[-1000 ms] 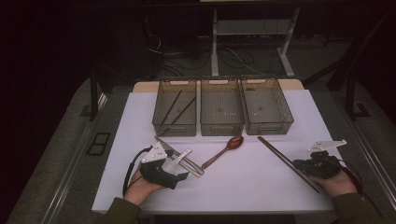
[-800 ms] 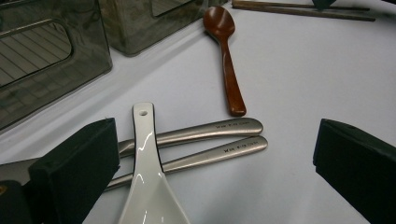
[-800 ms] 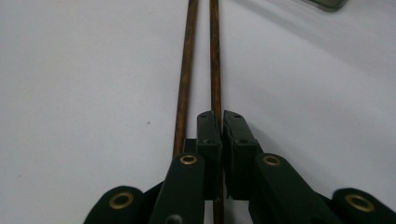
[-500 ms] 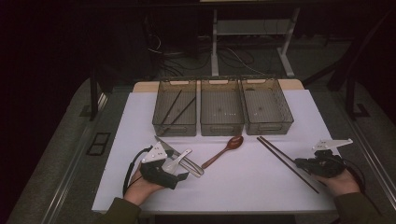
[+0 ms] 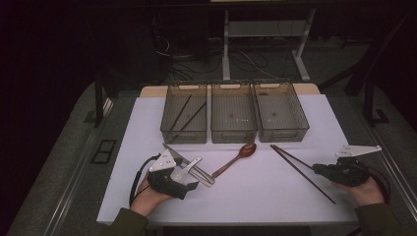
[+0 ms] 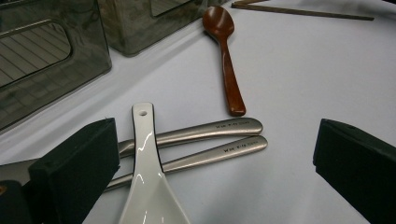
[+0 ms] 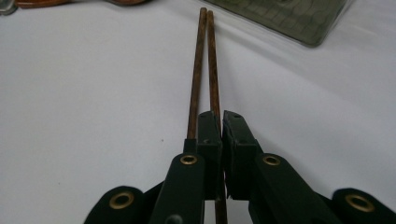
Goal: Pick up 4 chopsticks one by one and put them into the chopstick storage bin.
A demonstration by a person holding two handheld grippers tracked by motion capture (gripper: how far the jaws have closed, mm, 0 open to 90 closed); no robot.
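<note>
Two dark wooden chopsticks (image 7: 205,65) lie side by side on the white tabletop (image 5: 255,196), just in front of the rightmost of three clear grey plastic bins (image 5: 280,110). The right tongs (image 7: 221,128) are nearly closed, pinching one chopstick while its twin lies just outside the left jaw. To lift cleanly, it seems best to raise the held stick slowly and level, so it does not swing or drag its neighbour along. The left tongs (image 6: 210,163) stand wide open and empty over a white ceramic soup spoon (image 6: 144,182) lying across two steel handles (image 6: 210,140). A reddish-brown wooden spoon (image 5: 236,160) lies between the two hands. More dark sticks rest in the leftmost bin (image 5: 184,113).
</note>
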